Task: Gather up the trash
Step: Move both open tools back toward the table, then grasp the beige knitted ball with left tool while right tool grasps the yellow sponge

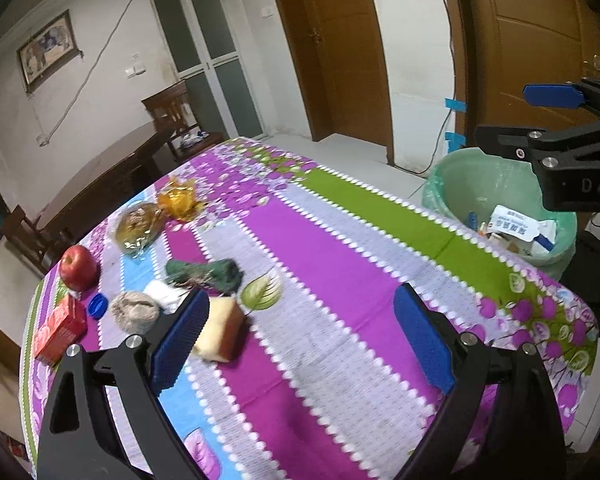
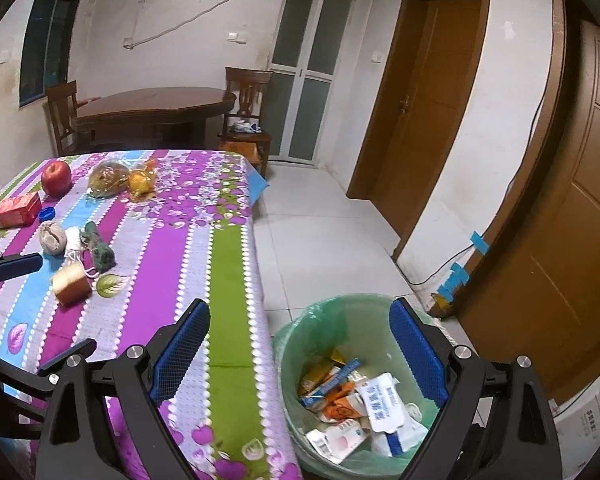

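A green-lined trash bin holding several wrappers stands on the floor by the table's right edge; it also shows in the left wrist view. My right gripper is open and empty above the bin. My left gripper is open and empty over the striped tablecloth, close to a piece of bread. Nearby lie a crumpled white tissue, a dark green wad, a brownish ball and a blue bottle cap.
A red apple, a red box, a bagged bun and an orange wrapper sit at the table's far left. A wooden table and chairs stand behind. Brown doors line the right wall.
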Demonstrator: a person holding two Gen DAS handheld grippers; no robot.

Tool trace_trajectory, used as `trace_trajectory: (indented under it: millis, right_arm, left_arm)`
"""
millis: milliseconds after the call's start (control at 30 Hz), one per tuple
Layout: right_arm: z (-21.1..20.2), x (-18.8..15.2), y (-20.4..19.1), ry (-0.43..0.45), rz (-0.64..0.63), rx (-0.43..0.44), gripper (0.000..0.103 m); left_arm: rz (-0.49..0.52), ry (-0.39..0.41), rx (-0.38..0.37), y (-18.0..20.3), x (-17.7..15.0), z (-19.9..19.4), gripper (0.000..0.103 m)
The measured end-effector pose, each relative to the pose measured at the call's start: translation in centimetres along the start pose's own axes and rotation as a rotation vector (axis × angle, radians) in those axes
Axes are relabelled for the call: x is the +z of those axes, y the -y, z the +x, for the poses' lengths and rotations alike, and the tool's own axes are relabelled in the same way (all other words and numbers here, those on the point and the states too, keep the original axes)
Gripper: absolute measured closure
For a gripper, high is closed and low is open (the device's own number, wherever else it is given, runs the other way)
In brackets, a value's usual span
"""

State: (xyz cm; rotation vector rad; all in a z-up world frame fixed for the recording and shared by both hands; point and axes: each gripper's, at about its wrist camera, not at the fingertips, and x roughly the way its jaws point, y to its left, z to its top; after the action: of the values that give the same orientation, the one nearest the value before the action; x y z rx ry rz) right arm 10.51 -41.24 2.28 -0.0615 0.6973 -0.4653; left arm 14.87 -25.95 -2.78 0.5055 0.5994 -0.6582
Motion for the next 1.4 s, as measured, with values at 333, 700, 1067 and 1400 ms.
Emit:
trace_trajectory:
  millis: [333,700,1067,1400]
  right_arm:
    - [1.4,0.9,-3.0,-0.008,-0.017,0.064,0.012]
    - [2.8,1.2,-8.1,-0.024,-0.079,0.178,0.012]
    - [4.3,0.1,-16.1,-0.107,-0.17,0.385,0.012]
    - [7.7,1.0,-23.7,-0.201,-0.147,0.507,0.012]
  left_arm:
    - [-0.084,-0.028,0.046,-5.5,-1.9,-0.5,0.011]
    - [-0.274,-0.129,0.164,-16.3,-6.0,0.2,0.011]
    - [-0.404,-0.178,0.232,-22.1,-9.8,-0.1,0.011]
    - [-0.42,-0.203,0.215,-22.8,-10.4,0.4,0.011]
